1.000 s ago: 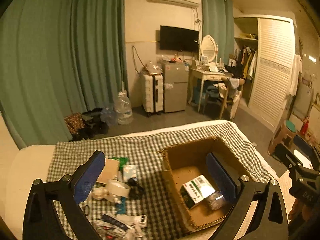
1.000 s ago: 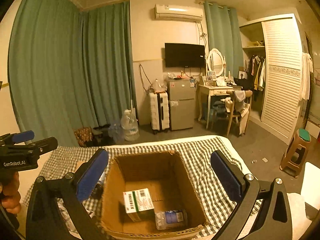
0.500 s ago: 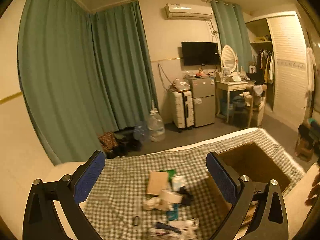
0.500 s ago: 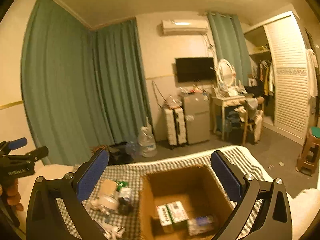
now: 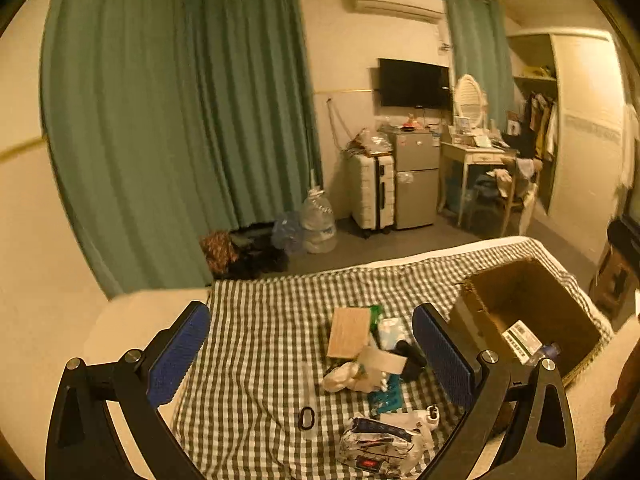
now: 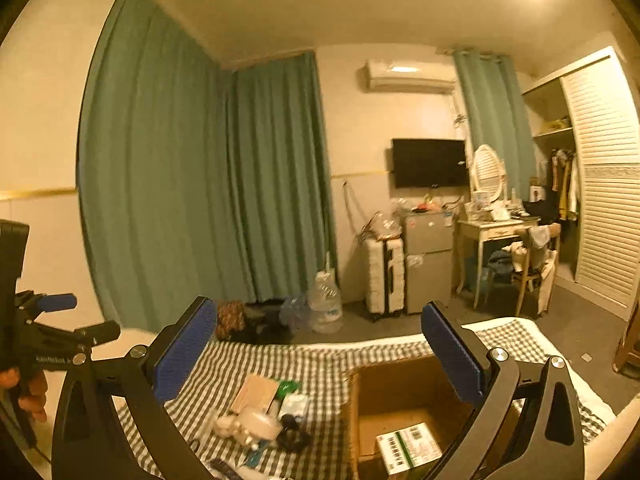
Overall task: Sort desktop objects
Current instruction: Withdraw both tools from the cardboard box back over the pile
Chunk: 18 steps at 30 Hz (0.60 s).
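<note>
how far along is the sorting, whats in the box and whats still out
Done: a green-and-white carton and a small bottle lie in the cardboard box. In hand: nothing; left gripper and right gripper are open and empty. Left: the pile on the checked cloth.

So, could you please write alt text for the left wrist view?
The open left gripper hovers above small mixed items piled on a green checked cloth. A brown cardboard box at right holds a white-green carton.

Only legible text: blurred "GenRobot" lettering on the left gripper (image 6: 60, 322); box (image 6: 408, 446) print unreadable.
</note>
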Available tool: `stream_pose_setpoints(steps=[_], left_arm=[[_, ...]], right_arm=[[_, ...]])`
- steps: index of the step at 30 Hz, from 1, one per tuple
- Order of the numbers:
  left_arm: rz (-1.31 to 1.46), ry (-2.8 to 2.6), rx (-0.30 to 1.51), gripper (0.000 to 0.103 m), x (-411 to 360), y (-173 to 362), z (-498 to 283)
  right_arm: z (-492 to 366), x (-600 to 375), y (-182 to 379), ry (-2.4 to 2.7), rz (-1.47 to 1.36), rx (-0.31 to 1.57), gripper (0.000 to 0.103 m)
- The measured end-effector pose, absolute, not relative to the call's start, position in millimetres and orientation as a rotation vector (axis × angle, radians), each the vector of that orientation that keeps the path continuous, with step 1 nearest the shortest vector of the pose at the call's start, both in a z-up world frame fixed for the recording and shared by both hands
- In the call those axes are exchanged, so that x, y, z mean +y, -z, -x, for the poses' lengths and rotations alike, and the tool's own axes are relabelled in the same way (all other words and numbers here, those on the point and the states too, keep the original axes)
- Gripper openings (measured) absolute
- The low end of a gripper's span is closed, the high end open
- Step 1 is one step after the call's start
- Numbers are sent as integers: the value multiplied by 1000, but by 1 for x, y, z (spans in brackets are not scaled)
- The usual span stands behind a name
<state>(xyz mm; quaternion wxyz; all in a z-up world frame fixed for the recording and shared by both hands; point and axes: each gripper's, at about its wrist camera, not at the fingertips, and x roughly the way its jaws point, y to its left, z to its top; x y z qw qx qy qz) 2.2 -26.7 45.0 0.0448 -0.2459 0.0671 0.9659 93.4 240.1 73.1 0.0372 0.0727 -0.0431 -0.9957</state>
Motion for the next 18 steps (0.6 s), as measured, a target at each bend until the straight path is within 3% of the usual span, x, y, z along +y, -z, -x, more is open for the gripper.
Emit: stream_pose_setpoints(steps=[6, 15, 18], left_arm=[[880, -2957, 115, 103, -54, -20, 14], [1002, -2942, 46, 103, -76, 22, 39], [1065, -2939, 1, 103, -84, 36, 51]], right_arm=[[-77, 207, -56, 2995, -329, 83, 103], [-34, 183, -17, 2971, -612, -31, 103], [-21, 174, -5, 2933, -670, 42, 103]])
